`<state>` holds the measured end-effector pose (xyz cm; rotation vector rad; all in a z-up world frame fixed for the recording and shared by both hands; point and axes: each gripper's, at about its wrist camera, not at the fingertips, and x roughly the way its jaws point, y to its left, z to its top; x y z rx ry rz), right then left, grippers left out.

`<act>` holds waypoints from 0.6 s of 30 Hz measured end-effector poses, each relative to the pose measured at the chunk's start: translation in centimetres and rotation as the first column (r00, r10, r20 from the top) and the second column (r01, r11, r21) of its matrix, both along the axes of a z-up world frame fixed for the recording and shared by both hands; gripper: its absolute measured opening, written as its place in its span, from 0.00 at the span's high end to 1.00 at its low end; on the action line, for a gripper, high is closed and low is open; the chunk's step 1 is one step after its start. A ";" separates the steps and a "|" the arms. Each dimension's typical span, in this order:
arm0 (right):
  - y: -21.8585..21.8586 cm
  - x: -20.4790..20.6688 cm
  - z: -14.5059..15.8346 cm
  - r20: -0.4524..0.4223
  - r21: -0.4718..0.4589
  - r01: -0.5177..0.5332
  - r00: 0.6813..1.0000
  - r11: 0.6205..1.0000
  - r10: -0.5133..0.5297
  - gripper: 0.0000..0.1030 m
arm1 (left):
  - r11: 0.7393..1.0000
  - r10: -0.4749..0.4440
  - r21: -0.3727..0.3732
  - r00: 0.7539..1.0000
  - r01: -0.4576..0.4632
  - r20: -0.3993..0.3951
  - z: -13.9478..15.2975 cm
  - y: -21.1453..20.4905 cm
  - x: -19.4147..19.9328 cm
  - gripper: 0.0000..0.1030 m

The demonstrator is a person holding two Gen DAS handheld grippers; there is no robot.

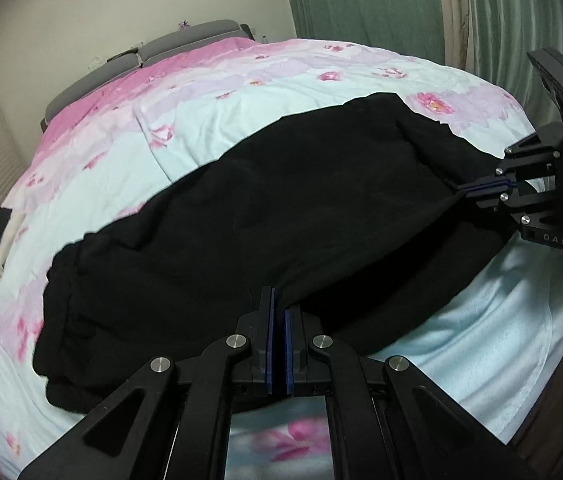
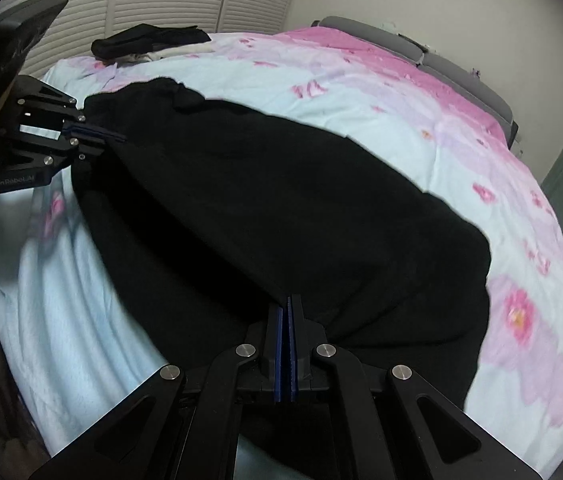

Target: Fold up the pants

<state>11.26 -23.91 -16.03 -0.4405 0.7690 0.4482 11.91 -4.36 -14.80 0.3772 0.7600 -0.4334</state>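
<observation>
Black pants (image 1: 241,216) lie spread across the floral bed cover (image 1: 209,120), reaching the bed's near edge. The left gripper (image 1: 279,304) and right gripper (image 2: 287,312) each pinch the near hem, jaws closed on cloth. The fabric looks soft, limp and light, likely to sag between holds; edges and corners offer the best purchase. Open bed beyond gives room for folding; other dark clothes (image 2: 149,40) rest at a far corner.
</observation>
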 end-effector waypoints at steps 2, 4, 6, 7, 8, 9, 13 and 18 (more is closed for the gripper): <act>-0.1 -0.5 -0.6 -0.011 0.017 0.010 1.000 1.000 -0.010 0.98 | 1.000 0.007 -0.005 1.000 -0.008 -0.014 -0.5 0.0 -0.3 0.94; 0.0 -1.0 -0.9 -0.017 0.022 0.016 1.000 1.000 -0.015 0.98 | 1.000 0.016 -0.007 0.999 -0.016 -0.030 -1.1 0.1 -0.6 0.94; 0.0 -1.1 -1.0 -0.021 0.029 0.021 1.000 0.999 -0.020 0.98 | 1.000 0.022 -0.012 0.999 -0.023 -0.038 -1.5 0.2 -1.0 0.93; -0.1 -1.3 -1.1 -0.025 0.032 0.023 0.999 0.999 -0.022 0.98 | 1.000 0.024 -0.014 0.999 -0.025 -0.041 -1.6 0.2 -1.1 0.93; -0.1 -1.6 -1.3 -0.027 0.032 0.024 0.999 0.999 -0.023 0.98 | 1.000 0.025 -0.015 0.999 -0.025 -0.043 -1.6 0.3 -1.2 0.93; 0.0 -1.8 -1.4 -0.028 0.029 0.021 0.999 0.999 -0.020 0.98 | 1.000 0.026 -0.017 0.999 -0.026 -0.046 -1.5 0.3 -1.1 0.93; -0.1 -2.3 -1.5 -0.036 0.027 0.018 0.999 0.999 -0.017 0.98 | 0.998 0.042 -0.037 0.997 -0.045 -0.064 -1.4 0.6 -1.5 0.93; -0.2 -2.7 -0.8 -0.035 0.041 0.015 0.999 0.999 -0.014 0.98 | 0.995 0.068 -0.068 0.997 -0.071 -0.046 -0.7 1.0 -2.5 0.92</act>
